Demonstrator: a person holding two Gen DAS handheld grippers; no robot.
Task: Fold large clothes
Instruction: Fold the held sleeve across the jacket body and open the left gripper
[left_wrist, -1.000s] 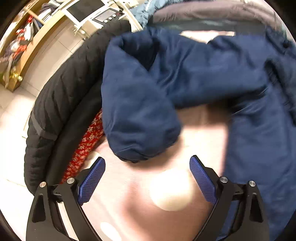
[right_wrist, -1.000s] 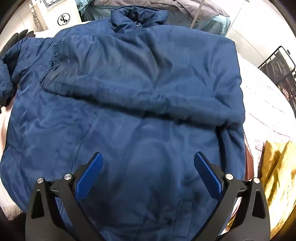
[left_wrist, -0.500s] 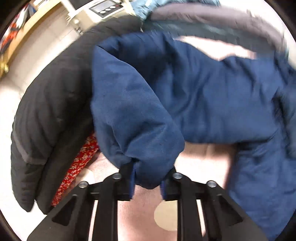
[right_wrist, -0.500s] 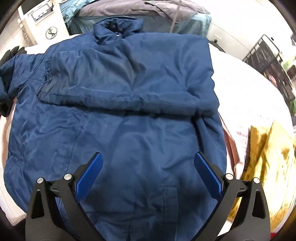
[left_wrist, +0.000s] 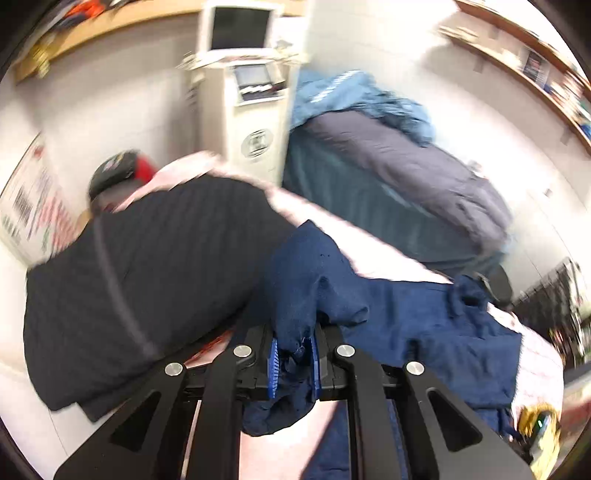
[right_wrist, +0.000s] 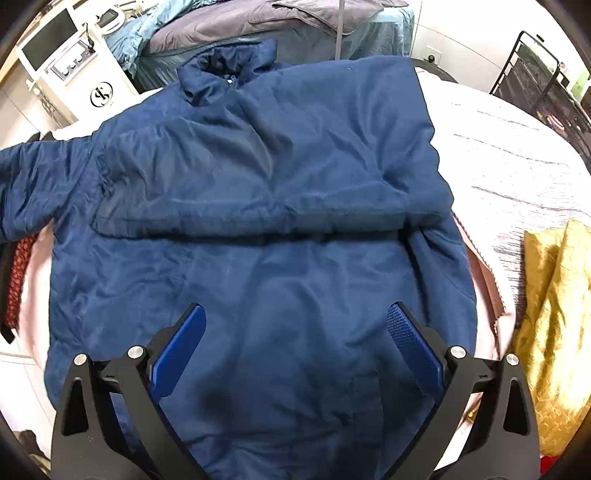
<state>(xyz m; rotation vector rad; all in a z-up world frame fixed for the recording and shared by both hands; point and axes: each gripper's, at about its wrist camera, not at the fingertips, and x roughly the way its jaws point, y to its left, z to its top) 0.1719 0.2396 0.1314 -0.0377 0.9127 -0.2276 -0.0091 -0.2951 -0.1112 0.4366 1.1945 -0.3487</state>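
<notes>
Already one fold is in: the navy jacket (right_wrist: 258, 229) lies spread on the pink-covered surface (right_wrist: 517, 155), and its right sleeve (right_wrist: 258, 206) is laid flat across the chest, ending in a straight edge just below the collar (right_wrist: 229, 62). The left sleeve (left_wrist: 306, 280) is the step in hand, I judge, since it is not yet across the body; after that the hem half would need bringing up toward the collar, so the job looks under halfway.

The left tongs (left_wrist: 293, 363) are pressed together on the cuff end of that sleeve, a bunch of navy cloth pinched between the blue pads (left_wrist: 272, 365) and hanging below them, with the rest of the sleeve running away toward the jacket's body at the right of that view. A black quilted coat (left_wrist: 147, 280) lies just beside the sleeve.

The right tongs (right_wrist: 295, 350) stand spread wide and hold nothing, hovering over the lower front of the jacket. A gold cloth (right_wrist: 554, 332) sits apart at the right edge.
</notes>
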